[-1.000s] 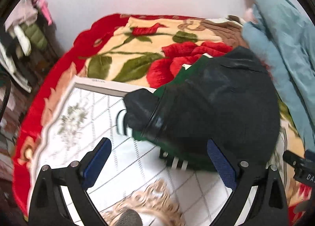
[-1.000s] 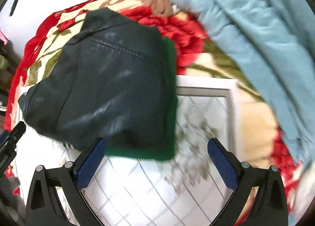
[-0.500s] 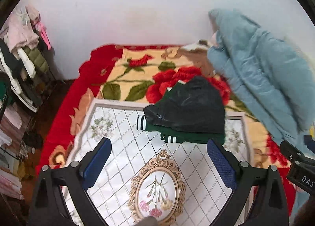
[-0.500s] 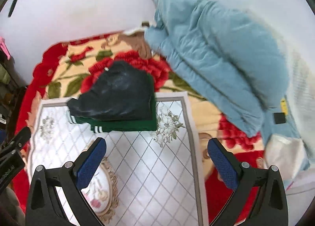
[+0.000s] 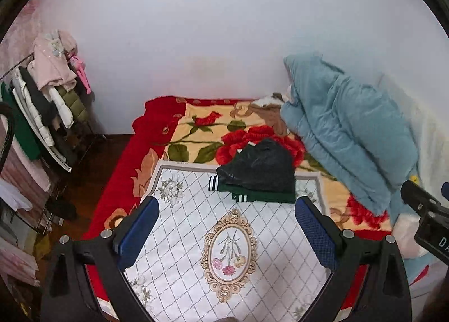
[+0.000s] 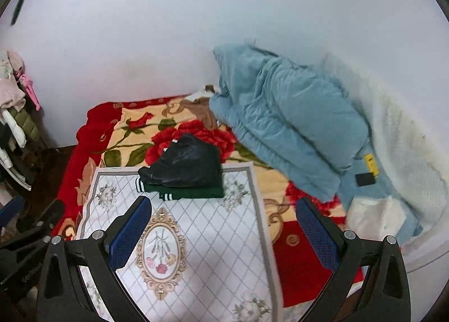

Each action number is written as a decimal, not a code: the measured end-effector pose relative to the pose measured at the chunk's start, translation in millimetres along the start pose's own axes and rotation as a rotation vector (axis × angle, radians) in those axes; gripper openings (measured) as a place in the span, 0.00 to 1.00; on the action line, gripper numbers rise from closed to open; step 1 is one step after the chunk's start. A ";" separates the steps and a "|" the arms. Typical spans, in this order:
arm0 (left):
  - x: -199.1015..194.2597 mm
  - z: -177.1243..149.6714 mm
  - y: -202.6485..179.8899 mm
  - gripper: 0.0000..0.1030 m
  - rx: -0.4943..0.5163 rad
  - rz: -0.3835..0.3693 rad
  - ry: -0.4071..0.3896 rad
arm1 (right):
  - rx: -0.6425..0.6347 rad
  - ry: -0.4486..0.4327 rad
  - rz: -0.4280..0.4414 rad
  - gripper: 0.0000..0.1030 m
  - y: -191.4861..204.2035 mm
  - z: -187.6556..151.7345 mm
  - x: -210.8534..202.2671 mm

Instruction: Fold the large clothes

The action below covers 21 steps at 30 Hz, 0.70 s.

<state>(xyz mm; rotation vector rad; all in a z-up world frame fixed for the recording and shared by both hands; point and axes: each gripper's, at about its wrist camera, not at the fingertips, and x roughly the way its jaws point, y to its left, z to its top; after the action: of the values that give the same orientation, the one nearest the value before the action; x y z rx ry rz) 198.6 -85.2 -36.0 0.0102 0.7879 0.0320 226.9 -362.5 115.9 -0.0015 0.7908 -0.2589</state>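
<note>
On the bed, your folded jacket (image 5: 259, 169) hides most of one green garment (image 5: 263, 195); both grippers' fingers (image 5: 139, 230) (image 6: 130, 230) hang released, empty.

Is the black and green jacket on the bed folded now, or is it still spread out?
Folded. The jacket lies as a compact block on the white mat, its striped cuffs tucked along the near edge, sleeves not spread.

Folded jacket (image 5: 259, 166) lies on a folded garment (image 5: 263, 195), at the 12 o'clock edge of the mat (image 5: 196, 226). The mat lies on the blanket (image 5: 193, 131). Quilt (image 5: 345, 137) at 2 o'clock; clothes rack (image 5: 42, 106) at 9 o'clock, off the bed.
</note>
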 end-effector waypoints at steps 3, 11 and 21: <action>-24.6 1.2 -0.7 0.96 -0.004 0.001 -0.037 | -0.005 -0.040 0.003 1.00 -8.4 0.1 -35.0; -57.5 -1.9 -7.7 0.96 0.015 -0.010 -0.085 | -0.015 -0.109 -0.004 1.00 -18.7 0.2 -85.4; -76.6 -9.6 -12.1 0.99 0.006 0.004 -0.114 | -0.024 -0.131 -0.021 1.00 -27.4 -2.6 -100.0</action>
<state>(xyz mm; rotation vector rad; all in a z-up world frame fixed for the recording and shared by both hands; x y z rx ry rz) 138.2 -99.8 11.2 0.0191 0.6743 0.0326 151.5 -365.8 187.0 -0.0493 0.6636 -0.2662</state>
